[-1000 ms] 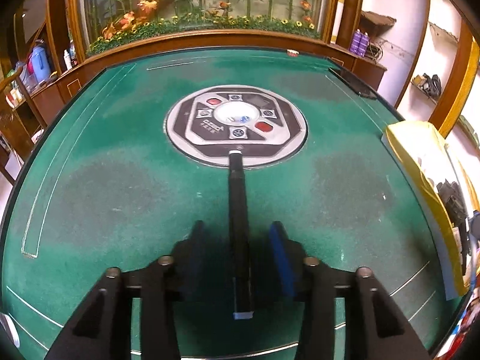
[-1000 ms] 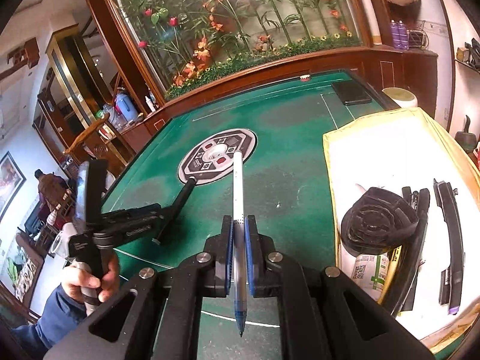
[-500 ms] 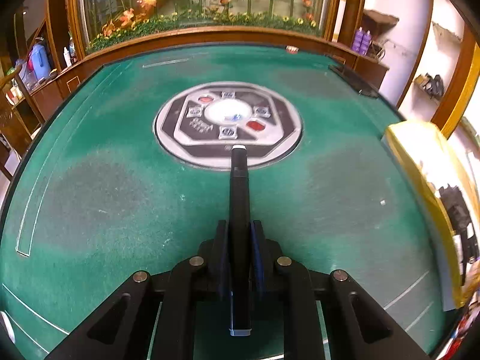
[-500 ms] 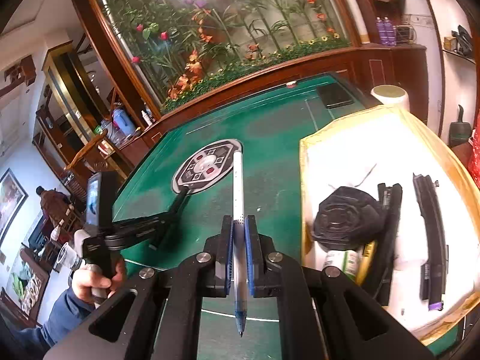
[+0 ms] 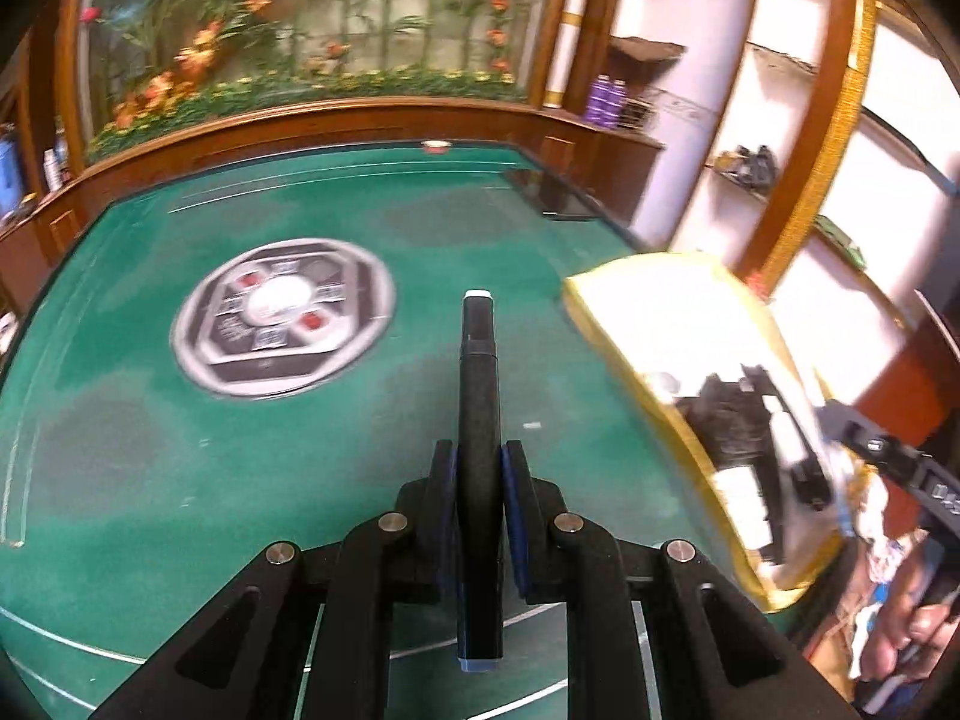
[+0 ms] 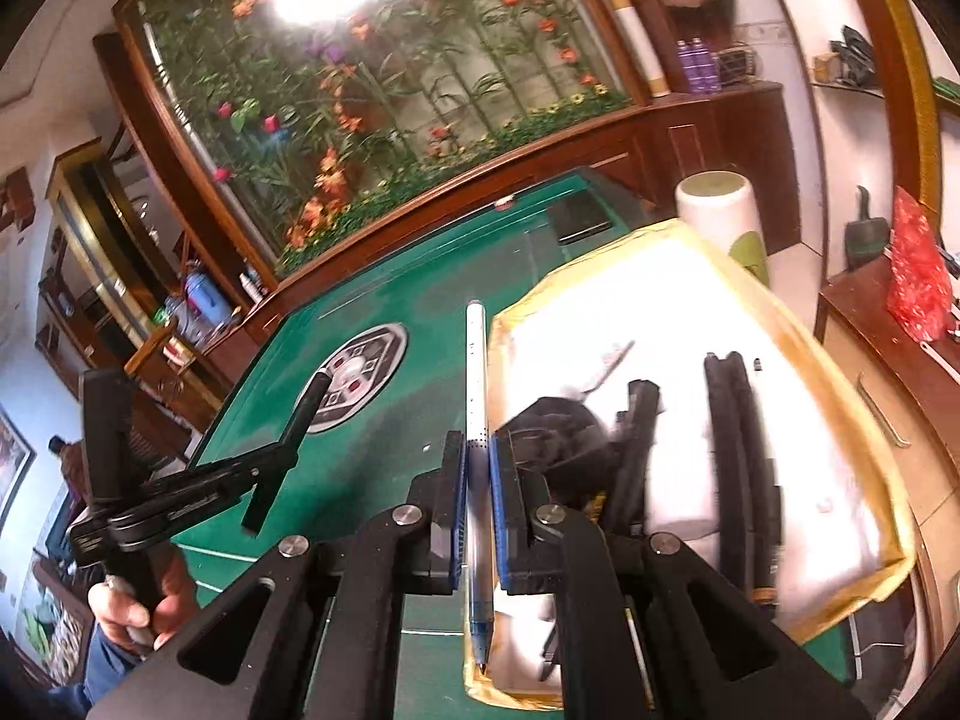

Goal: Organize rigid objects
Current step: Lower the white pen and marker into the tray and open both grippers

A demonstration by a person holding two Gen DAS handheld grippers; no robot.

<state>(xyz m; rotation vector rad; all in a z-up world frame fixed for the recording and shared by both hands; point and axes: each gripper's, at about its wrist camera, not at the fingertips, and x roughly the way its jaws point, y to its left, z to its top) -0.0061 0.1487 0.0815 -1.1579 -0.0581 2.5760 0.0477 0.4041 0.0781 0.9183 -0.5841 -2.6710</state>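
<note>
No legible text, label or number anywhere; markings too blurred to read.

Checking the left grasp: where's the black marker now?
The black marker sits clamped in the left gripper, above the green table, between the round centre panel and the yellow-rimmed tray.

A green felt table [image 5: 180,450] with a round grey control panel [image 5: 282,324] at centre-left fills the frame, a flowered plant display [image 6: 372,114] behind wooden trim along the top, purple bottles [image 6: 696,66] on a shelf upper right.
</note>
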